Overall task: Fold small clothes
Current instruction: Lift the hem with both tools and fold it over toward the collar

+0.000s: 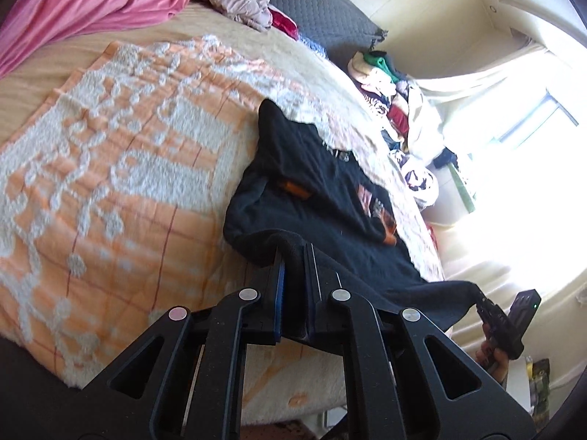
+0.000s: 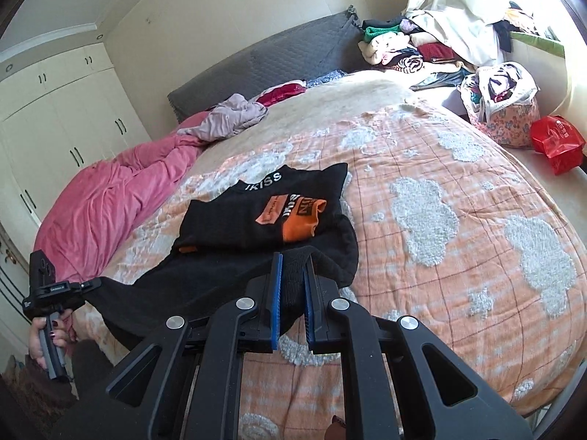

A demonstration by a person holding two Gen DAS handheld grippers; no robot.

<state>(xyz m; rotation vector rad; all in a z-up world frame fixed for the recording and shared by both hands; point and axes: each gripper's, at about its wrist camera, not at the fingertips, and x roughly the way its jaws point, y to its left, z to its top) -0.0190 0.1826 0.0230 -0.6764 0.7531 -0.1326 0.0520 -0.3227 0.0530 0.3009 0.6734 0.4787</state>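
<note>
Far left, bunched along the bed's edge: a pink duvet (image 2: 110, 198), with a lilac garment (image 2: 234, 117) crumpled at its upper end below the grey headboard (image 2: 264, 62). Spread over the mattress: an orange-and-white blanket (image 2: 458, 227). Centre, lying on that blanket: a black T-shirt (image 2: 256, 216) with orange print, far part flat, near hem lifted off the bed. Pinching one corner of that hem between closed blue pads: the left gripper (image 1: 293, 253), gripped by a hand (image 2: 47, 333) at the bed's lower left. Clamped tight on the other corner, fabric bunched between its pads: the right gripper (image 2: 293, 267). Further right, against the curtained window: heaped clothes (image 2: 403, 47), a floral bag (image 2: 506, 113) and a red packet (image 2: 557, 143).
</note>
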